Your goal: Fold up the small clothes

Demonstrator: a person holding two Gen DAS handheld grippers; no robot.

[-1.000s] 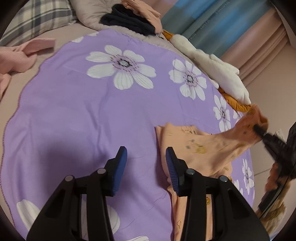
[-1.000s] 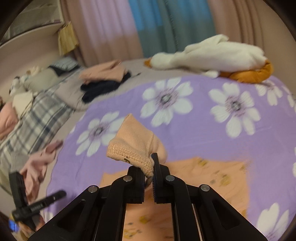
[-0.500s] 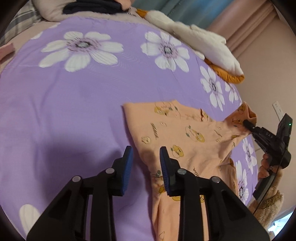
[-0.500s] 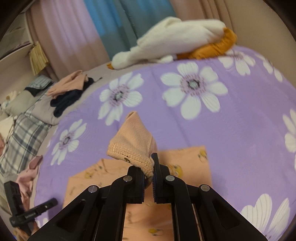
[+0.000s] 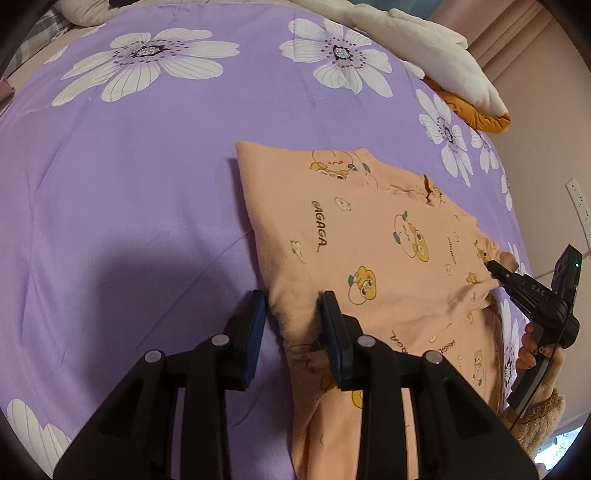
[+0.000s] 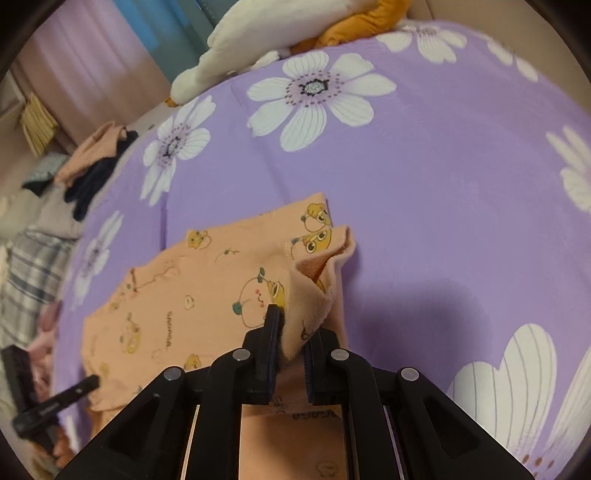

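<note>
A small peach garment (image 5: 369, 236) with cartoon prints lies on the purple flowered bedspread (image 5: 129, 177); it also shows in the right wrist view (image 6: 192, 295). My left gripper (image 5: 293, 306) is open, its jaws straddling the garment's near left edge. My right gripper (image 6: 293, 328) is shut on the garment's right edge, low over the cloth. It also shows in the left wrist view (image 5: 495, 266), pinching the garment's far right corner. The left gripper shows at the left of the right wrist view (image 6: 88, 382).
A white and orange plush toy (image 5: 443, 55) lies at the far edge of the bed, also in the right wrist view (image 6: 280, 33). Folded clothes (image 6: 96, 162) and a plaid blanket (image 6: 33, 273) lie at the left. A wall socket (image 5: 578, 206) is at the right.
My right gripper lowered the held edge and brought it down onto the bedspread, spreading the garment flat. My left gripper moved in until its open jaws straddle the garment's left edge.
</note>
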